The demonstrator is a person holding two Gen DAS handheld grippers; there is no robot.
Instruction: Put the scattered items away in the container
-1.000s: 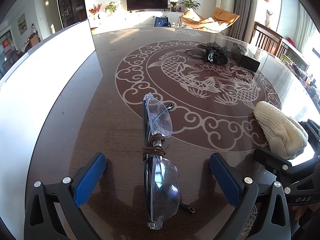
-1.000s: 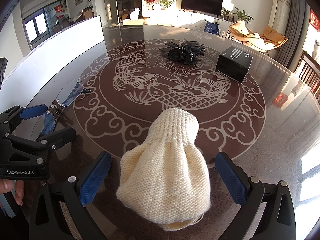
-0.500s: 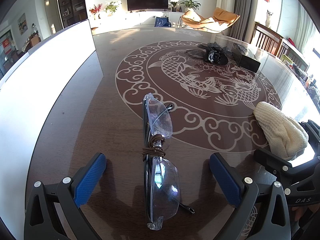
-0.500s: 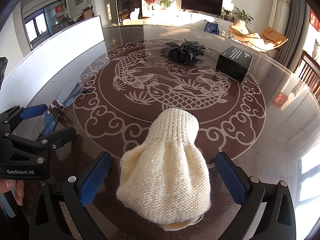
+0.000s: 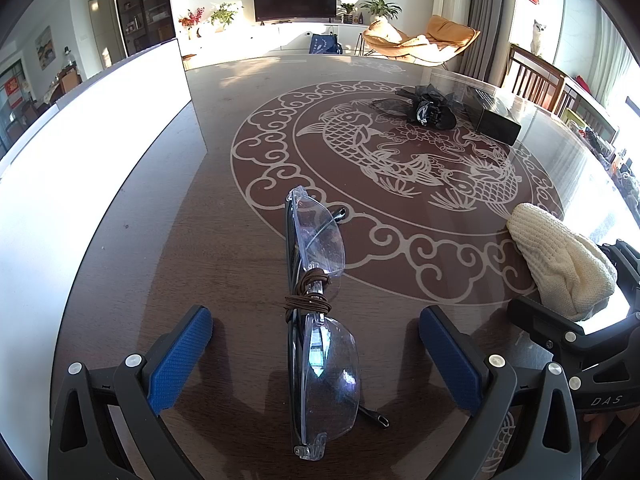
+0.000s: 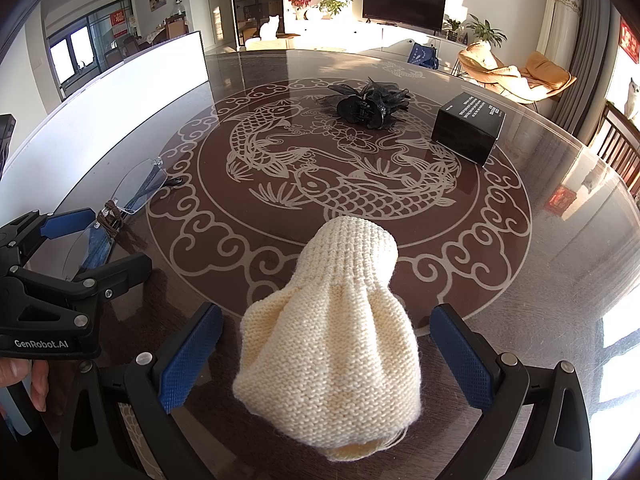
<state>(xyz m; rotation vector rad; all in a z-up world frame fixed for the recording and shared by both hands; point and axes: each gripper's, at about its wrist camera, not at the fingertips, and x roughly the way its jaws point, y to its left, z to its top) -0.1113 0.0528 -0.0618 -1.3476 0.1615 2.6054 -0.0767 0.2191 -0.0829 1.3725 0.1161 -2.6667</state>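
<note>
Clear safety glasses (image 5: 316, 312), bound at the bridge with a brown cord, lie on the table between the blue pads of my open left gripper (image 5: 316, 324); neither pad touches them. A cream knitted hat (image 6: 336, 340) lies between the blue pads of my open right gripper (image 6: 326, 324), with gaps on both sides. The hat (image 5: 560, 264) also shows at the right in the left wrist view, and the glasses (image 6: 132, 196) at the left in the right wrist view. A white container wall (image 5: 80, 152) runs along the table's left side.
A black hair clip with gauzy bow (image 6: 368, 106) and a black box (image 6: 468, 128) sit at the far side of the round patterned table (image 6: 360, 192). A hand (image 6: 24, 380) holds the left gripper's body (image 6: 48, 300). Chairs stand to the right.
</note>
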